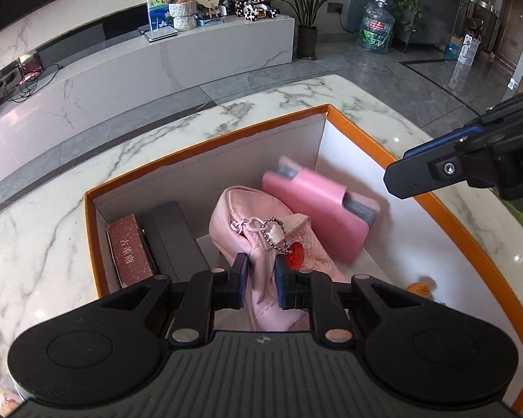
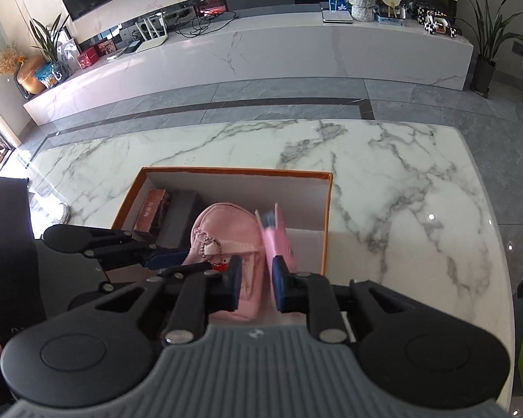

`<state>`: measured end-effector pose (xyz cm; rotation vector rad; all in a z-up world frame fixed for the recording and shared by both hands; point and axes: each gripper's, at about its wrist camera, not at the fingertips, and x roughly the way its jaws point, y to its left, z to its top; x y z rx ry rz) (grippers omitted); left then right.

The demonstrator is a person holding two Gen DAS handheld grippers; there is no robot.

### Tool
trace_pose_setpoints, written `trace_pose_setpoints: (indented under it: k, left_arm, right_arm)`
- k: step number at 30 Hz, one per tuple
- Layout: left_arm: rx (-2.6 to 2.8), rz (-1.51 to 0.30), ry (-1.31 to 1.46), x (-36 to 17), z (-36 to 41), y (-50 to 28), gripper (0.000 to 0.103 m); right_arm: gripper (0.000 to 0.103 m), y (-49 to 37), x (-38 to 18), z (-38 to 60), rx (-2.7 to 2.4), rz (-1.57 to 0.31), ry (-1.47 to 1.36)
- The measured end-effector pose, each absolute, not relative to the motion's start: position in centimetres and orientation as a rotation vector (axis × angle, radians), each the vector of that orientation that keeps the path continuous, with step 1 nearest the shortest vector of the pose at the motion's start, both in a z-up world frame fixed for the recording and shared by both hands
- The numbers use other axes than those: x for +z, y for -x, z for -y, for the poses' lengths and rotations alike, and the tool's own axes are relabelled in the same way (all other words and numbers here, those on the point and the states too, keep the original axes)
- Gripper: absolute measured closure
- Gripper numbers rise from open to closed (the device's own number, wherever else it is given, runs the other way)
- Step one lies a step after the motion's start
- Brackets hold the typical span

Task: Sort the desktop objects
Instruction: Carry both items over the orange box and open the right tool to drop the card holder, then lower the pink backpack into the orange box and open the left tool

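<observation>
An orange-rimmed box (image 1: pixel 205 146) stands on the marble table (image 1: pixel 35 244). Inside it a small pink pouch (image 1: pixel 240 216) with a ball chain and a red heart charm (image 1: pixel 295 256) sits upright, and my left gripper (image 1: pixel 260 268) is shut on its fabric. To its right a pink wallet (image 1: pixel 317 209), blurred, leans toward the box's white wall. My right gripper (image 2: pixel 259 271) hovers over the box (image 2: pixel 233 170) with a narrow gap and nothing between its pads; the pouch (image 2: pixel 219 219) and wallet (image 2: pixel 279 240) lie below it. It also shows over the box's right rim as the right gripper (image 1: pixel 397 170).
A reddish-brown carton (image 1: pixel 129 247) and a dark case (image 1: pixel 174 240) stand against the box's left wall. A small orange fuzzy thing (image 1: pixel 422 285) lies in the near right corner. Bare marble (image 2: pixel 401 191) spreads right of the box. The table edge and grey floor lie beyond.
</observation>
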<state>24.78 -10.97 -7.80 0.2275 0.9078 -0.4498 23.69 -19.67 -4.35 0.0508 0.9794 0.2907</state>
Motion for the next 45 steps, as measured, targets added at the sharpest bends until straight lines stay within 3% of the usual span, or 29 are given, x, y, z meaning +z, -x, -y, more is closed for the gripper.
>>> trace_pose_setpoints:
  k: [7,16,21,28,31,35,39,45]
  left_arm:
    - [-0.41,-0.869,-0.174,-7.5,10.9,-25.7,0.074]
    - [-0.429,-0.852,-0.129,-6.8,10.1,-25.9,0.072]
    - [-0.397,-0.9,-0.12,-6.8,11.3,-27.5,0.086]
    - [-0.396,-0.925,-0.097,-6.9,10.1,-28.0,0.087]
    - [-0.377,-0.924,-0.153,-7.5,10.6,-27.3,0.079]
    - [-0.365,-0.92,-0.249,-8.1,11.5,-26.7,0.079]
    - [-0.348,-0.918,-0.322,-8.3,12.1,-26.6,0.088]
    - [-0.343,-0.856,-0.308,-7.4,11.9,-26.0,0.092]
  right_arm:
    - [0.082,-24.2,-5.4,19.3,0.306,-1.017,-0.045]
    - [0.081,-23.9,-6.9,20.0,0.283,-1.052,-0.051]
    - [0.081,-24.3,-7.6,19.1,0.314,-1.067,-0.037]
    - [0.075,-23.6,-6.9,20.1,0.287,-1.036,-0.008]
    - [0.072,-23.1,-6.9,20.3,0.29,-1.023,-0.015]
    - [0.071,-22.5,-7.2,20.6,0.29,-1.017,-0.031]
    - [0.071,-22.1,-7.6,20.9,0.289,-1.019,-0.054]
    - [0.071,-21.6,-7.5,21.5,0.295,-1.001,-0.08]
